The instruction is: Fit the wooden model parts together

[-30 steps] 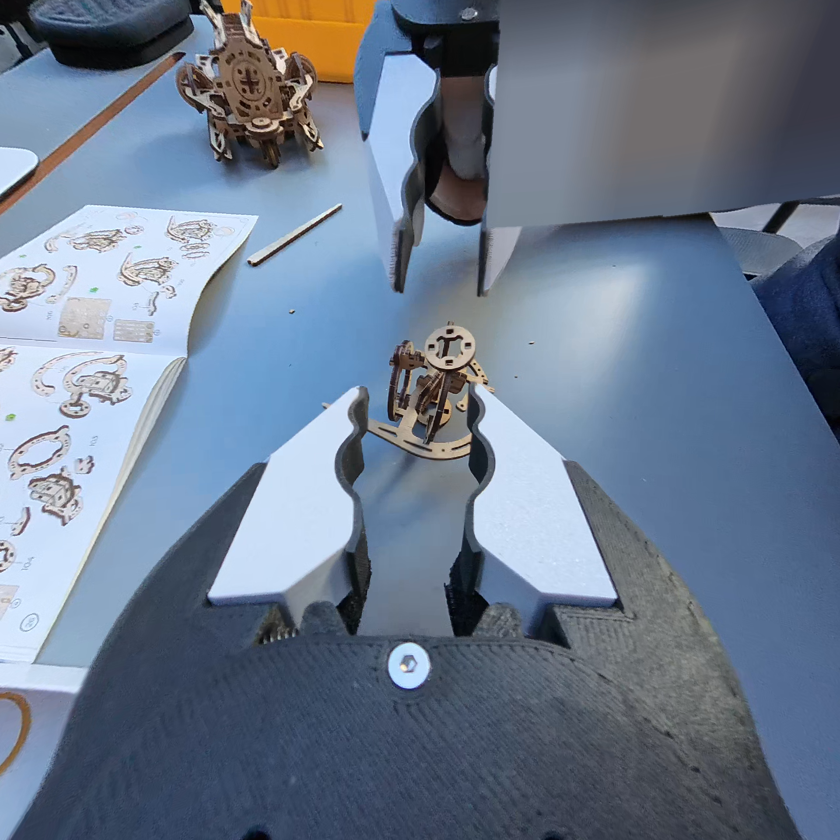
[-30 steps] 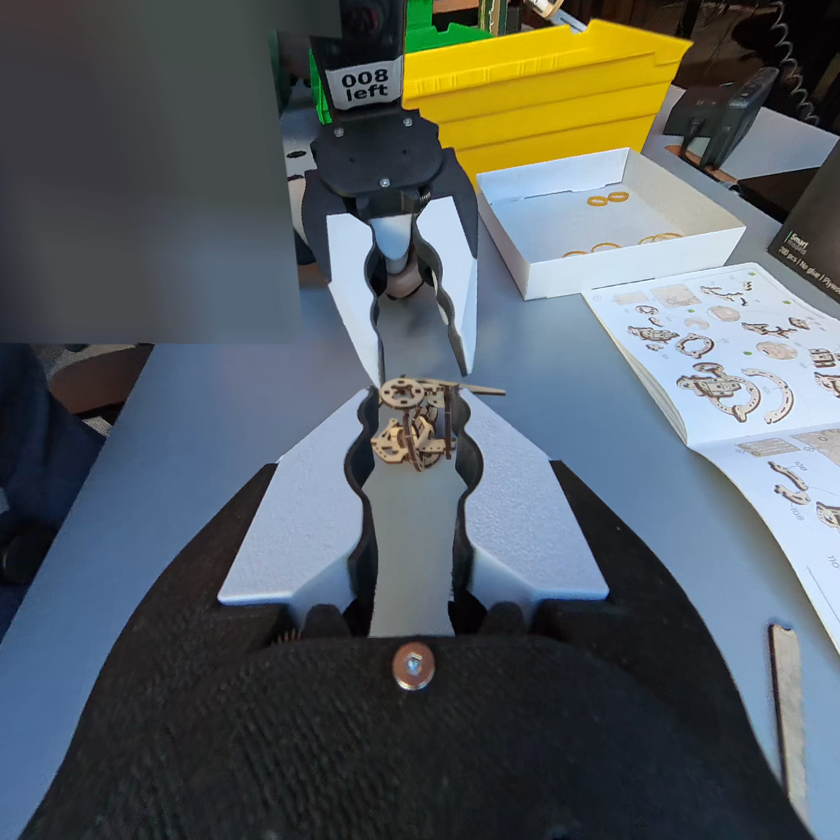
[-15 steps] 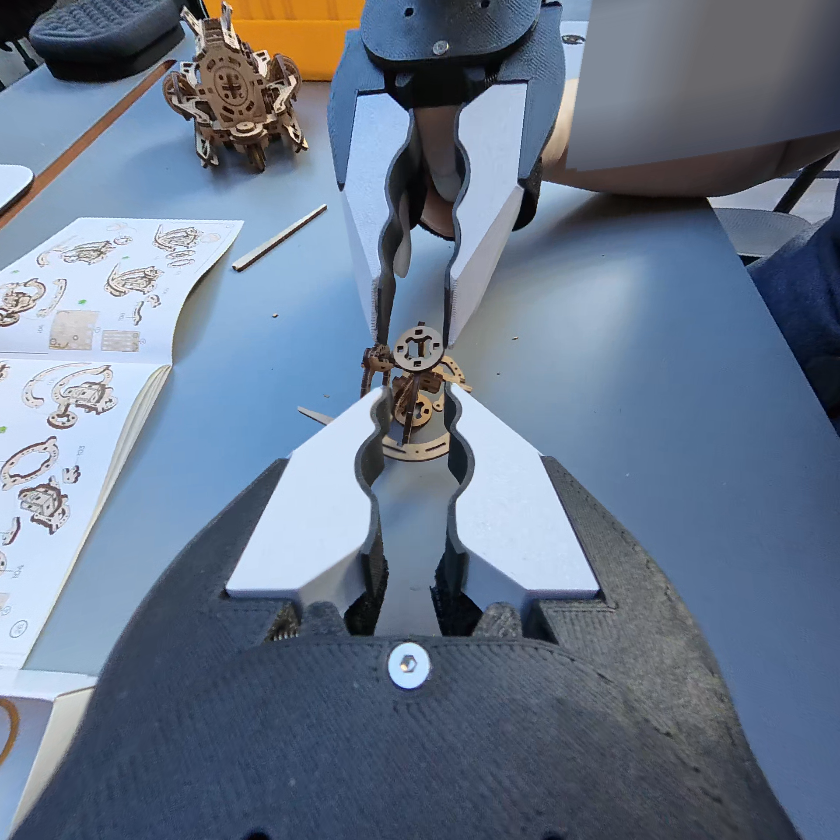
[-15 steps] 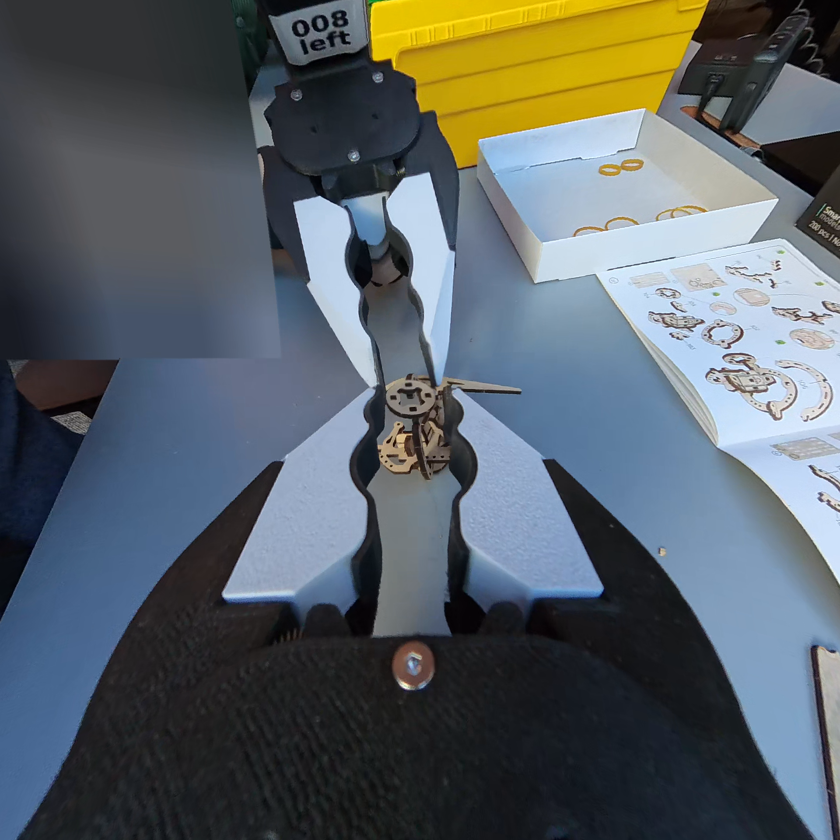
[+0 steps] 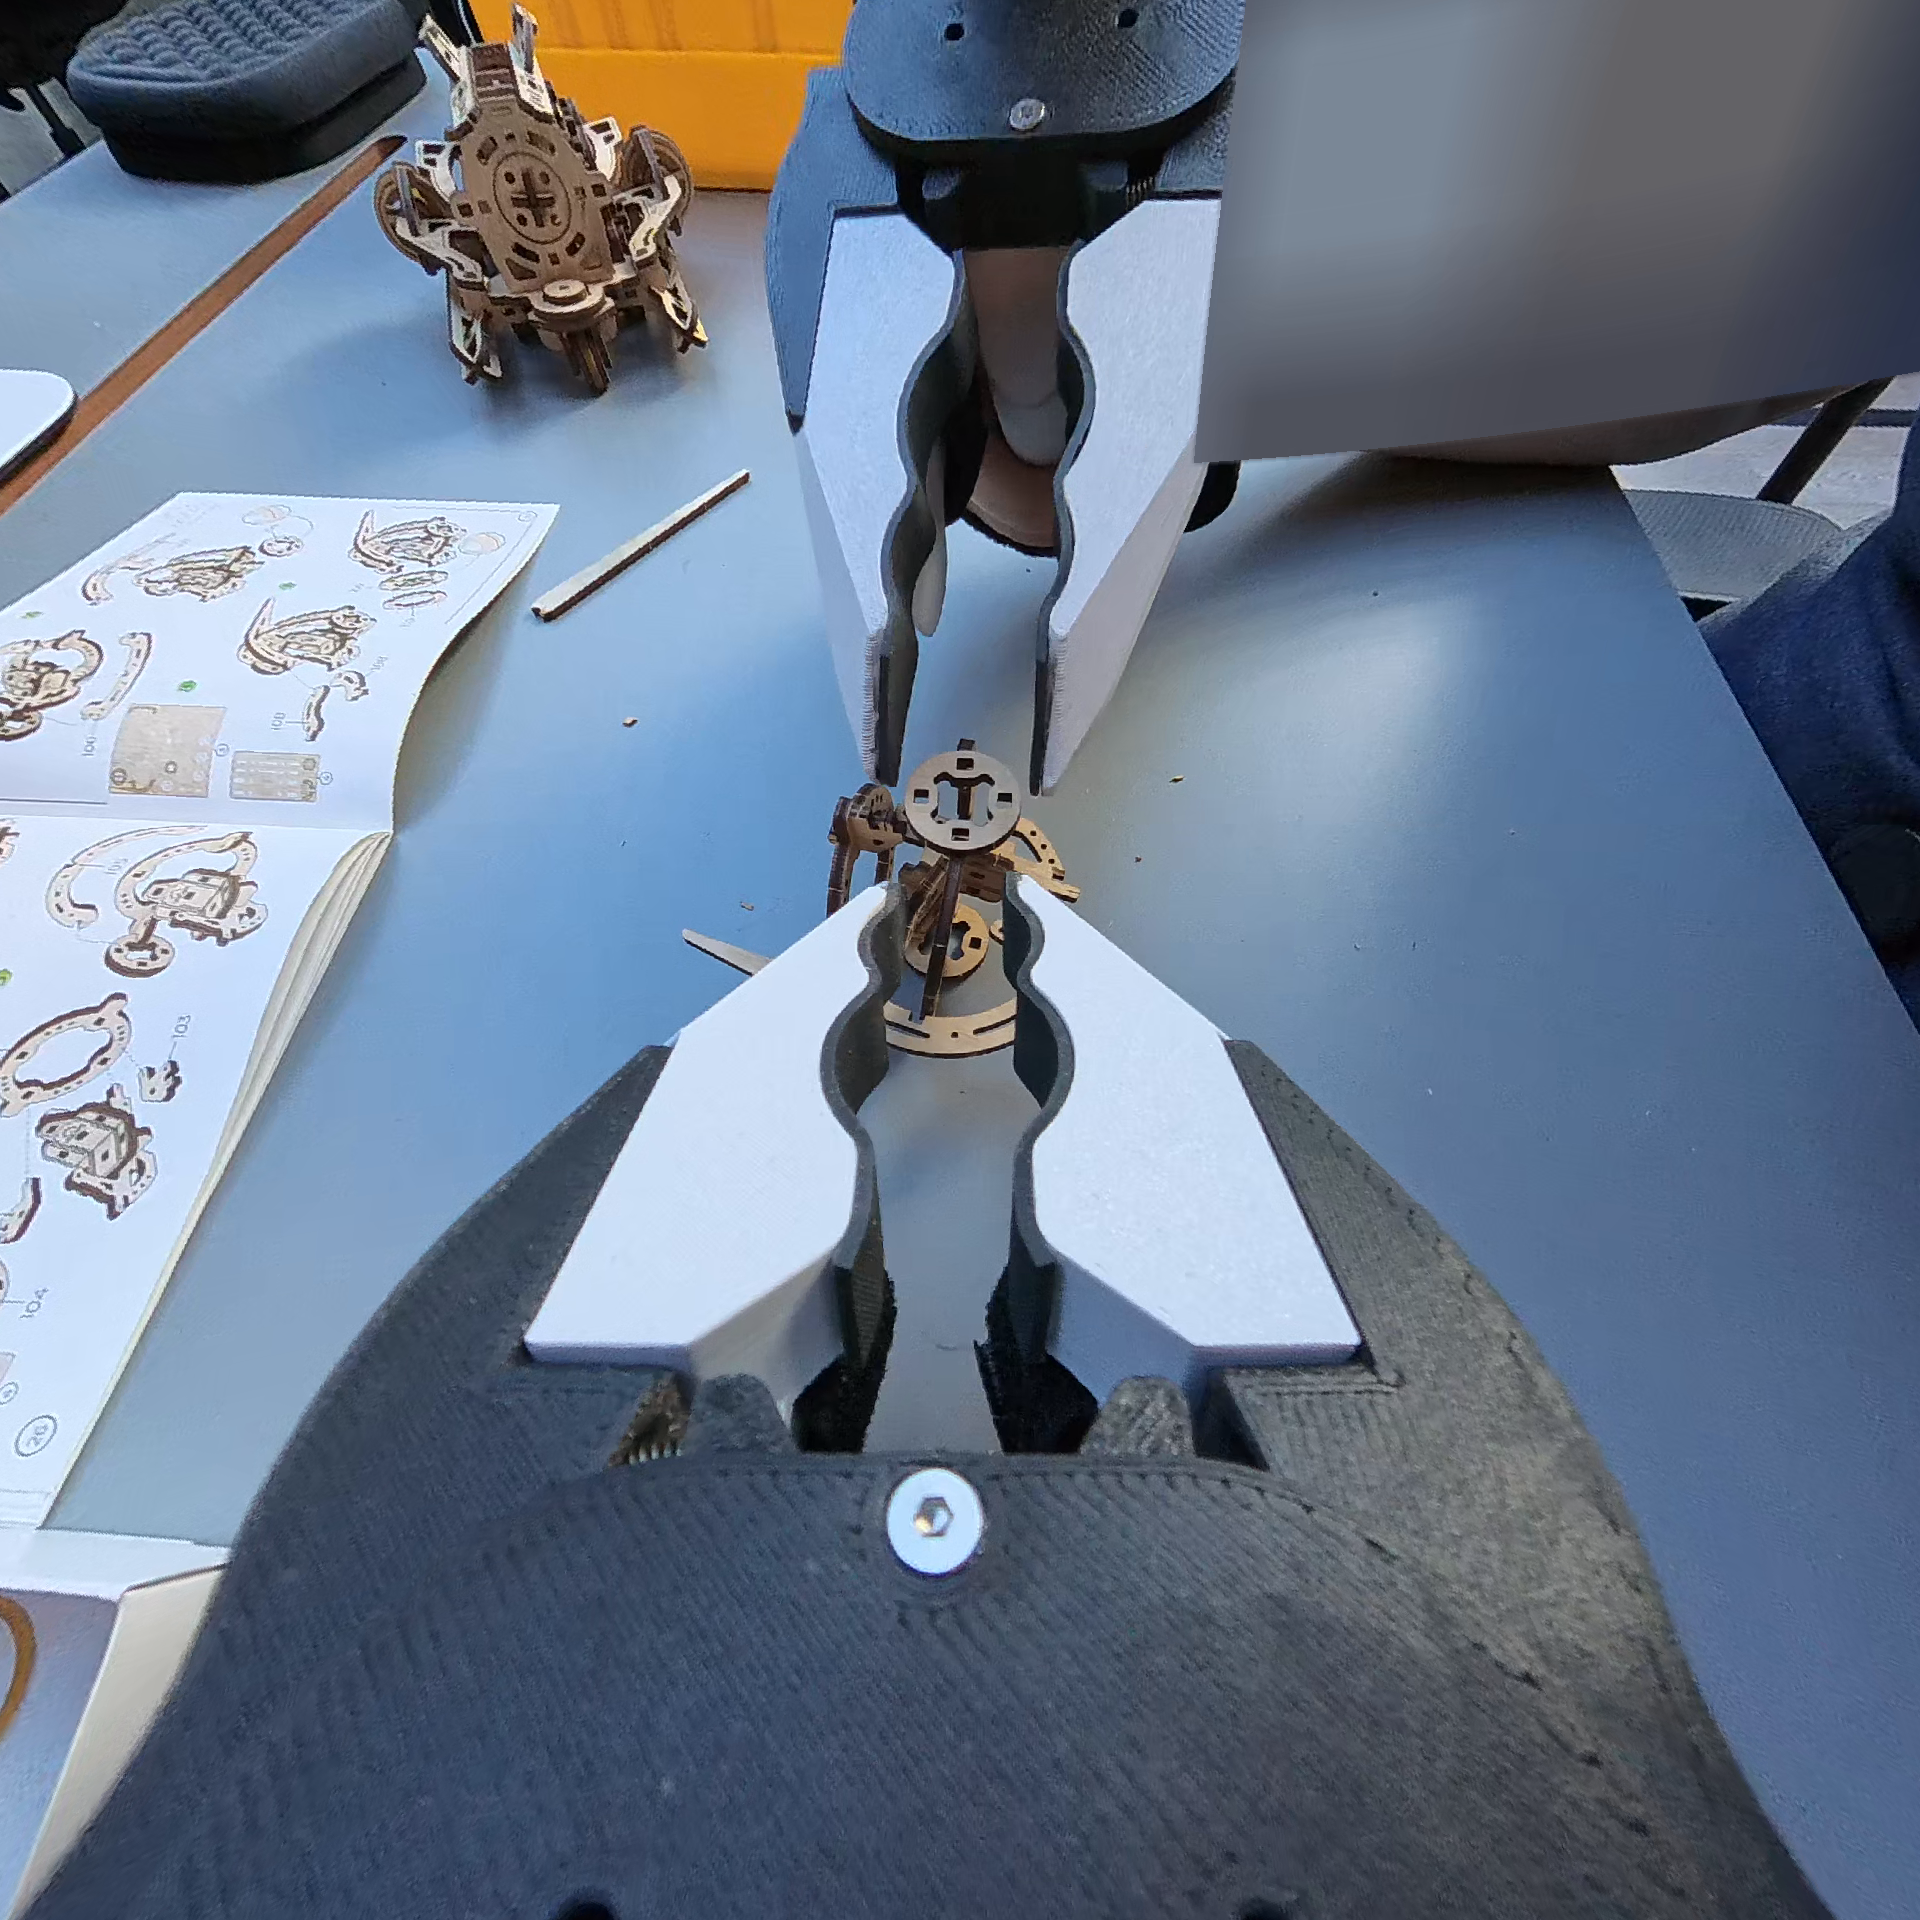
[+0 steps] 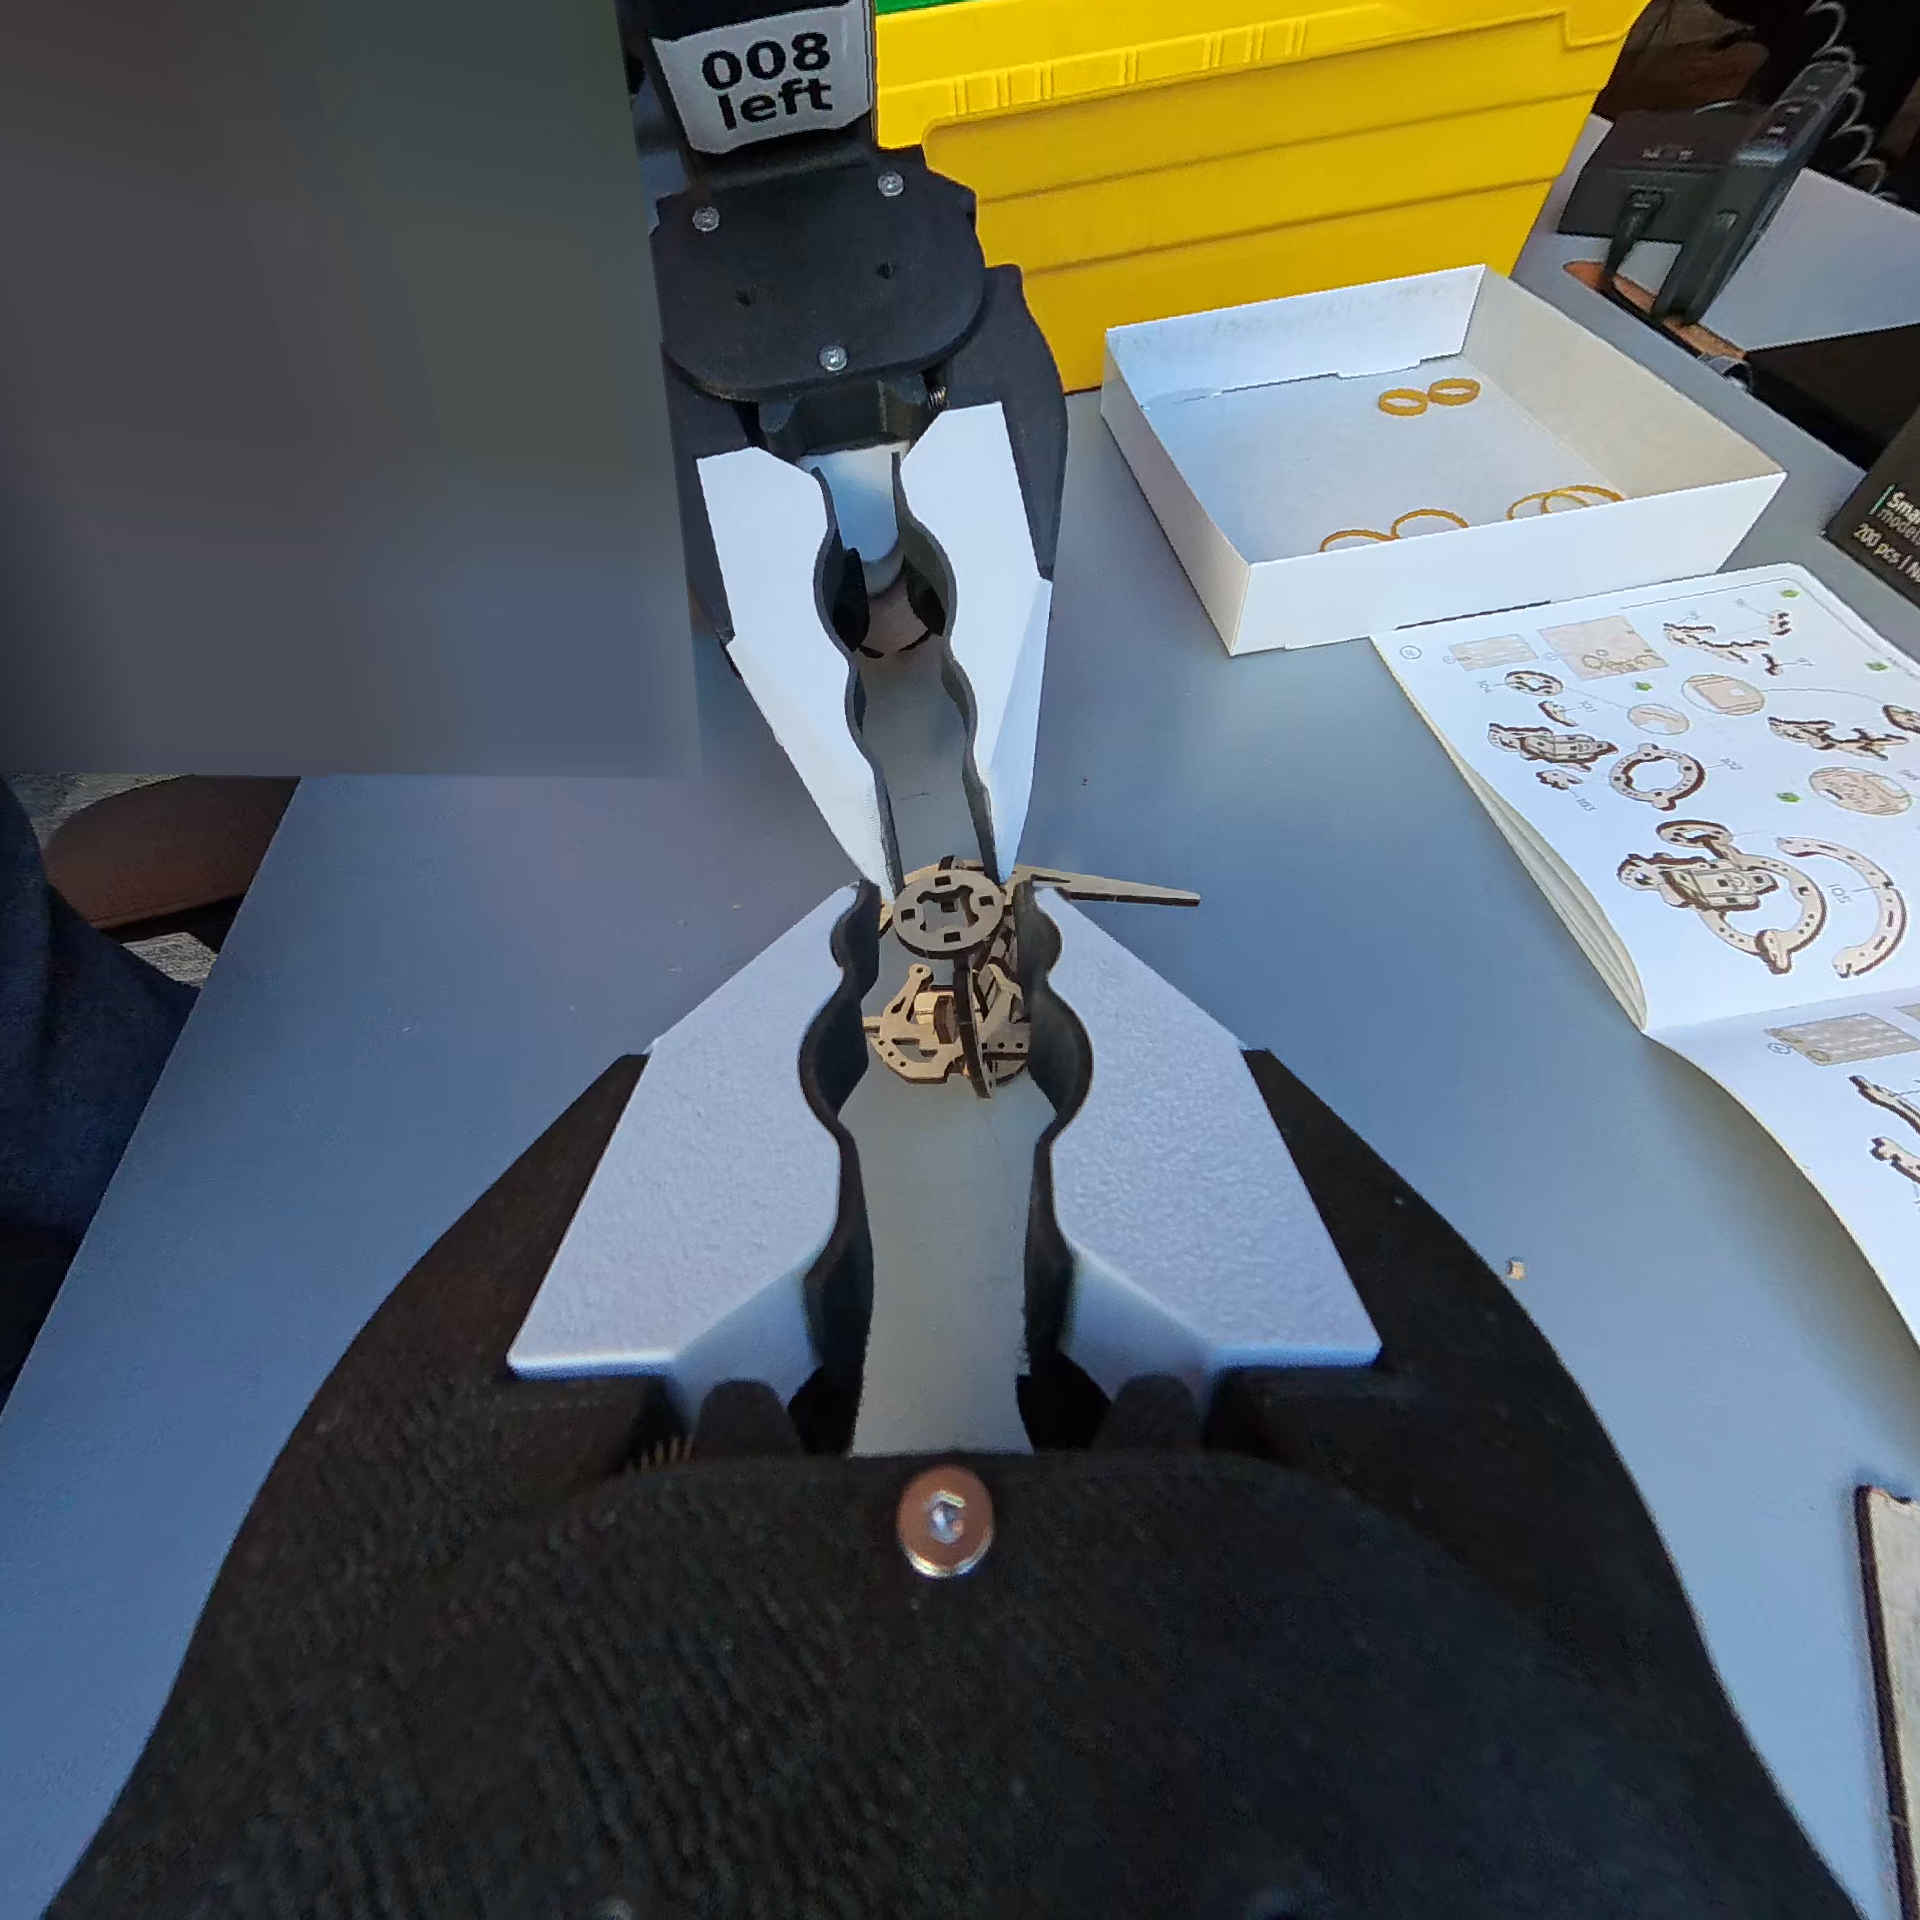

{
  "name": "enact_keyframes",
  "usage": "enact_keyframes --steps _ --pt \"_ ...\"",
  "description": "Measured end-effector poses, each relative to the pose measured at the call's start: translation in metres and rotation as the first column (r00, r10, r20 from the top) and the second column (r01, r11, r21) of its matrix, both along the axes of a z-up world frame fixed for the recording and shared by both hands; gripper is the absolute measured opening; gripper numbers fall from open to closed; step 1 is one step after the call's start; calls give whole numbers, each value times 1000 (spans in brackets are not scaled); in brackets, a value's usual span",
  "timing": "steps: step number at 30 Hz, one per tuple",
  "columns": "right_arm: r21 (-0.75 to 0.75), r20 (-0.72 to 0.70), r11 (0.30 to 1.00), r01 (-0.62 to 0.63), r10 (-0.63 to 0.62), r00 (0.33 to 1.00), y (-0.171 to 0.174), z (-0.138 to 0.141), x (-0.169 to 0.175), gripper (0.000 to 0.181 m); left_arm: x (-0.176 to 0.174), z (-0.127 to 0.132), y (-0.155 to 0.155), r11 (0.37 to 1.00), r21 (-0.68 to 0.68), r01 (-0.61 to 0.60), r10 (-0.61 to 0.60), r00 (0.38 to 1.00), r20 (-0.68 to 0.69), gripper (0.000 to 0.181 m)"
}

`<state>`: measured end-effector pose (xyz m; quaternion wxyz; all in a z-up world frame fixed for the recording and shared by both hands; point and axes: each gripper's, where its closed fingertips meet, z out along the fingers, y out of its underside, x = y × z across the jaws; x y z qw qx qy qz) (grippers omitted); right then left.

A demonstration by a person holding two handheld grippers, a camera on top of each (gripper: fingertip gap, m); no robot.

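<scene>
A small wooden sub-assembly with a round slotted disc on top and a curved base stands on the grey table. My left gripper has closed in on it from the near side, and its fingers touch the curved base. My right gripper faces it from the opposite side. The jaws straddle the disc end of the sub-assembly with narrow gaps. In the left wrist view the right gripper hangs just behind the disc. A thin pointed wooden piece sticks out sideways from the sub-assembly.
A larger built wooden model stands at the back left. An open instruction booklet lies to the left, with a loose wooden stick beside it. A white cardboard tray with rubber rings and a yellow bin sit behind. Only a small space, under 4 cm, lies between the two pairs of fingers.
My left gripper's jaws have narrowed around the sub-assembly. My right gripper has come down and forward until its tips reach the disc. The sub-assembly has stayed on the table.
</scene>
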<state>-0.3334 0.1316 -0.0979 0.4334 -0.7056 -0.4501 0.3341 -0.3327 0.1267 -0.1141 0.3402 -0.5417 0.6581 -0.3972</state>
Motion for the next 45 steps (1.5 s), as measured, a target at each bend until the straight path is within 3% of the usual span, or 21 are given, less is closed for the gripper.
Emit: enact_keyframes --steps 12,15,45 --pt "26 39 1000 -6 5 999 -1 -5 -2 25 0 0 0 1000 -4 0 0 1000 2 13" --pt "34 36 999 -6 5 999 -1 -4 -1 21 0 1 -1 1000 -3 4 -4 1000 8 2" --pt "70 102 997 -41 33 994 -2 -3 1 20 4 -1 -1 994 91 -64 60 997 55 0"
